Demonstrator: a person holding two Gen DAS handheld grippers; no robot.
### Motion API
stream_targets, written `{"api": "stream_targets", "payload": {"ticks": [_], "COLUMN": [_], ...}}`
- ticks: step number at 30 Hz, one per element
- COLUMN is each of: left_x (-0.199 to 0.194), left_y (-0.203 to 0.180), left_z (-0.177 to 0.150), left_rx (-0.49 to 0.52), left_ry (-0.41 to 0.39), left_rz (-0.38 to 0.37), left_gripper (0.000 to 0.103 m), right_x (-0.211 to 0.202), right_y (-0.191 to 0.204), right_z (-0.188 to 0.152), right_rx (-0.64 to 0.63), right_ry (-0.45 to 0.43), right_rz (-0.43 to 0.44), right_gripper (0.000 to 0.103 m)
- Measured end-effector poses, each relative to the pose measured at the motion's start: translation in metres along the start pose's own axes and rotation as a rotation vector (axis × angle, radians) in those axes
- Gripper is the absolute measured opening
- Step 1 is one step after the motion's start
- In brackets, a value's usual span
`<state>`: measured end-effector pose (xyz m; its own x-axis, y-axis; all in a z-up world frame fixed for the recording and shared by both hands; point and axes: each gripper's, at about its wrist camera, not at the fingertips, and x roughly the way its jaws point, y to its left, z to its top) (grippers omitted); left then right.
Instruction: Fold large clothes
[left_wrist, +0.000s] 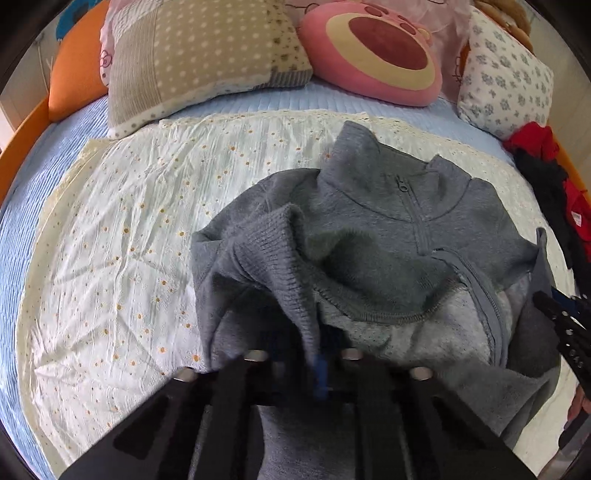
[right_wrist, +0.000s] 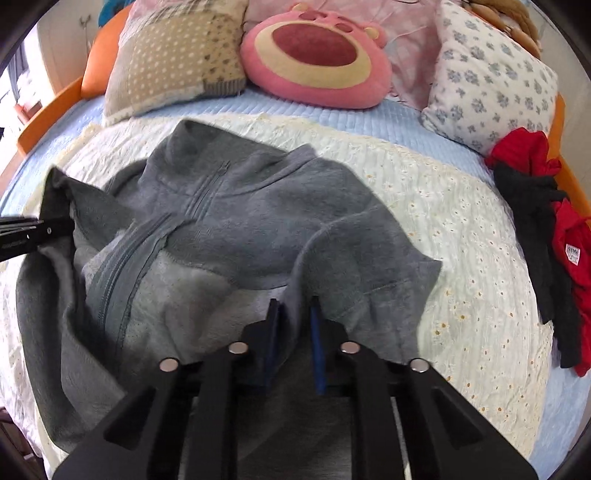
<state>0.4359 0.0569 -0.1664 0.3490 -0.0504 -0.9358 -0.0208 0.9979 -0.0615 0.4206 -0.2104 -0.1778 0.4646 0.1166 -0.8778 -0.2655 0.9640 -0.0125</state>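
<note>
Left gripper (left_wrist: 317, 354) and right gripper (right_wrist: 295, 332), jaws clamped on the near hem of the grey zip fleece jacket (right_wrist: 236, 229). The jacket lies on the bed's daisy sheet (left_wrist: 122, 236), collar away; folding runs toward the pillows.

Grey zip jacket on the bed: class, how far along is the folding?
Done: the grey jacket lies spread on the pale sheet, collar away. In hand: both jaws are shut on its near hem, left gripper and right gripper. Left: every fold; the red and black clothes wait.
</note>
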Motion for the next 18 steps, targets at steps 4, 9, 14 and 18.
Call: {"api": "stream_targets", "payload": {"ticks": [4, 9, 14, 18], "left_x": [-0.001, -0.007, -0.011, 0.0], "left_y": [0.01, 0.022, 0.025, 0.027], "left_z": [0.012, 0.031, 0.045, 0.05], "left_rx": [-0.047, -0.12, -0.109, -0.106], "left_ry": [-0.028, -0.054, -0.074, -0.064], "left_rz": [0.002, -0.019, -0.013, 0.007], "left_gripper": [0.008, 0.008, 0.008, 0.008], "right_x": [-0.012, -0.023, -0.009, 0.016], "right_y": [-0.025, -0.062, -0.069, -0.056], "right_z": [0.01, 0.034, 0.05, 0.054], "right_rx": [0.079, 0.195, 0.142, 0.087], "right_ry": [-0.066, -0.138, -0.076, 0.008], "right_rz": [0.009, 0.001, -0.013, -0.054], "right_gripper": [0.003, 0.002, 0.006, 0.007]}}
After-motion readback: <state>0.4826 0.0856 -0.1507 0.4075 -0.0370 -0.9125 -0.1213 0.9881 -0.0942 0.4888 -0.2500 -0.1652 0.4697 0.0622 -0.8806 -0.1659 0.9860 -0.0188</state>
